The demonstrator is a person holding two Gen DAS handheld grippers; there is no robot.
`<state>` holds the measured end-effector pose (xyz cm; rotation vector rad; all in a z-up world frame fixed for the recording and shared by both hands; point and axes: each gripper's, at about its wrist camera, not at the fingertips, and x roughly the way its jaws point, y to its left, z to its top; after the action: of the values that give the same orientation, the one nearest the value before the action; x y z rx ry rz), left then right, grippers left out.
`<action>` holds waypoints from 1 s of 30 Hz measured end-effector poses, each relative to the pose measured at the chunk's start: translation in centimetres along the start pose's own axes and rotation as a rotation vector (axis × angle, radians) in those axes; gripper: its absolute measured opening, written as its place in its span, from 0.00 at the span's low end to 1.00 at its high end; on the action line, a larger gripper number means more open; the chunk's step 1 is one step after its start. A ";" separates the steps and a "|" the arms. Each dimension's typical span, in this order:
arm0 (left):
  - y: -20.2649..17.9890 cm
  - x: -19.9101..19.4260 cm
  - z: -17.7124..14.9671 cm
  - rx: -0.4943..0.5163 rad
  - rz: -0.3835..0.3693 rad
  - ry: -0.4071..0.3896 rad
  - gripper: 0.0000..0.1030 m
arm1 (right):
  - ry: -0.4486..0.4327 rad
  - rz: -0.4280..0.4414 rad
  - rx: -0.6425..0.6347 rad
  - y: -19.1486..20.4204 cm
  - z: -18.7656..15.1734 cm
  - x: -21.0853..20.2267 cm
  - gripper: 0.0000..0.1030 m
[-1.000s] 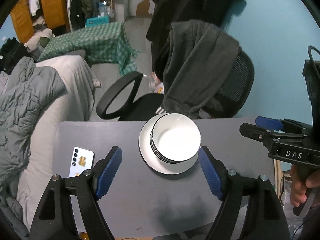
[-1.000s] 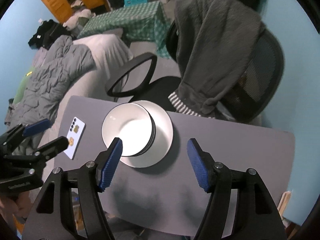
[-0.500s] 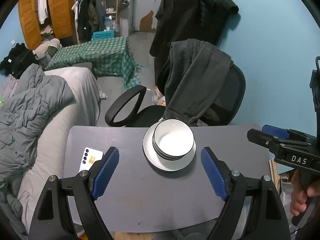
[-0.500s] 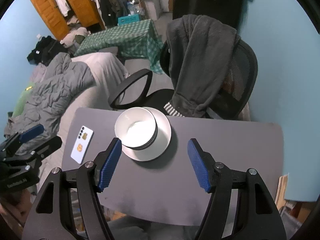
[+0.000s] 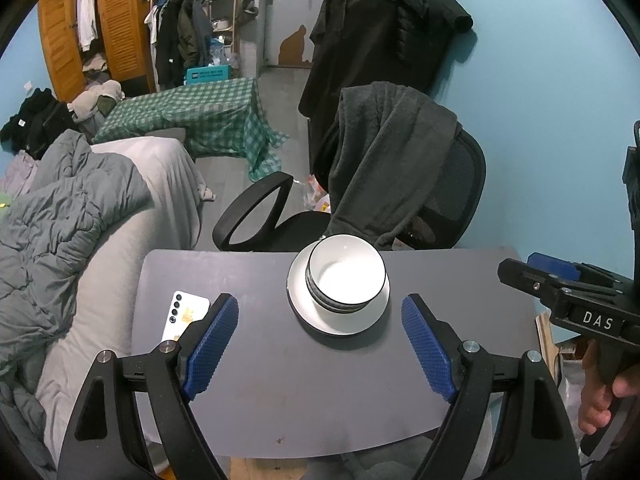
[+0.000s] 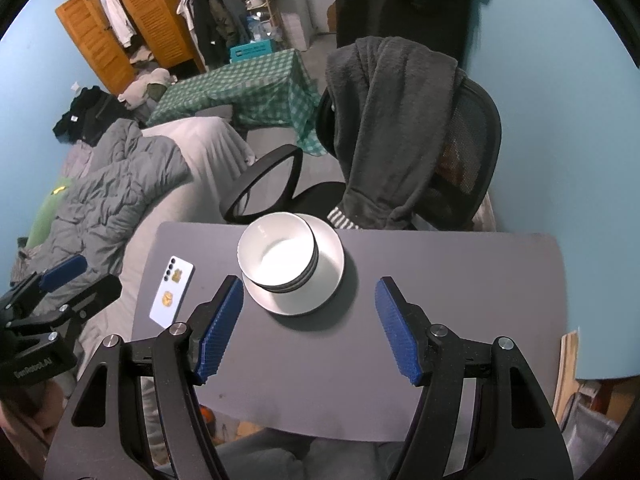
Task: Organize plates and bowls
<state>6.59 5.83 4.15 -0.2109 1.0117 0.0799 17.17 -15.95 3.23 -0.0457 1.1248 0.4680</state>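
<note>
A stack of white bowls with dark rims [image 5: 346, 276] sits on a white plate [image 5: 340, 326] at the far middle of the grey table [image 5: 320, 392]. The stack [image 6: 276, 254] and plate [image 6: 326, 280] also show in the right wrist view. My left gripper [image 5: 320, 344] is open and empty, held above the table's near side, well short of the stack. My right gripper [image 6: 310, 326] is open and empty, also back from the plate. Each gripper shows at the edge of the other's view.
A white phone [image 5: 184, 316] lies face down at the table's left side. A black office chair with a grey fleece [image 5: 392, 168] stands behind the table. A bed with a grey duvet [image 5: 68, 220] is to the left.
Both grippers have drawn back and upward from the stacked bowls, so the table and room look smaller and farther. The bowls and plate have not moved.
</note>
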 end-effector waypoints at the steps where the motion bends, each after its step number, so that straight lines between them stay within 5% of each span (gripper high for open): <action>1: 0.0 0.0 -0.1 0.001 -0.001 0.001 0.83 | -0.001 -0.001 -0.001 0.0 0.0 0.0 0.66; 30: -0.8 -0.9 -0.7 0.041 -0.008 -0.002 0.83 | 0.002 -0.001 0.010 -0.2 -1.3 -1.3 0.66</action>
<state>5.64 4.97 4.71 -0.1771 1.0094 0.0517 15.69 -16.87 3.74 -0.0383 1.1294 0.4611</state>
